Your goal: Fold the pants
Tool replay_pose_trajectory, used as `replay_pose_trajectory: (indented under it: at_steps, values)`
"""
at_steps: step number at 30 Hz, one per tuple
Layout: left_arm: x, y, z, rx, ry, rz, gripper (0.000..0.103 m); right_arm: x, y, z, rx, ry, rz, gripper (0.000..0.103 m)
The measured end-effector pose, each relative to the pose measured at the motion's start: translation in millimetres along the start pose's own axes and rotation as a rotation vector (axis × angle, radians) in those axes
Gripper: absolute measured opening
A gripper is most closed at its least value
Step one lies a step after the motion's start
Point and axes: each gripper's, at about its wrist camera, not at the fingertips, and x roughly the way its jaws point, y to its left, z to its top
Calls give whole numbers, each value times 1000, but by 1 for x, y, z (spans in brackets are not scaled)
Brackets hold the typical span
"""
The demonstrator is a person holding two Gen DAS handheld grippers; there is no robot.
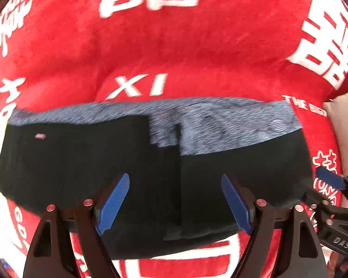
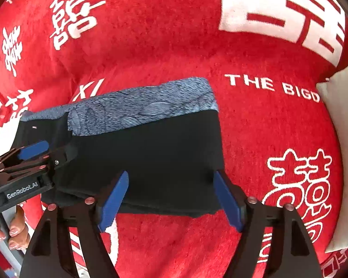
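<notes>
The pants (image 1: 127, 162) are black with a blue-grey patterned band along the far edge. They lie folded into a compact rectangle on the red blanket, and show in the right wrist view (image 2: 150, 153) too. My left gripper (image 1: 175, 180) is open and empty, its blue pads hovering over the near half of the pants. My right gripper (image 2: 171, 178) is open and empty above the pants' near right corner. The left gripper shows at the left of the right wrist view (image 2: 32, 150); one right fingertip (image 1: 329, 178) shows in the left wrist view.
A red blanket (image 2: 255, 127) with white characters and lettering covers the surface all around the pants. A pale cushion (image 2: 343, 115) lies at the right edge. A hand with painted nails (image 2: 14, 227) holds the left gripper's handle.
</notes>
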Motion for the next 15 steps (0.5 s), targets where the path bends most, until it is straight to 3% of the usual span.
replay_pose_trajectory:
  at_steps: [7, 10, 12, 15]
  values:
    - [-3, 47, -14, -78, 24, 51, 82, -3, 57, 3, -134, -22, -31, 84]
    - [-4, 66, -24, -109, 27, 60, 82, 14, 82, 2, -183, 20, -43, 88]
    - [-4, 79, -31, -126, 34, 70, 82, 38, 94, -3, -208, 96, -90, 88]
    - [-5, 96, -42, -145, 44, 81, 82, 52, 109, -5, -242, 84, -158, 93]
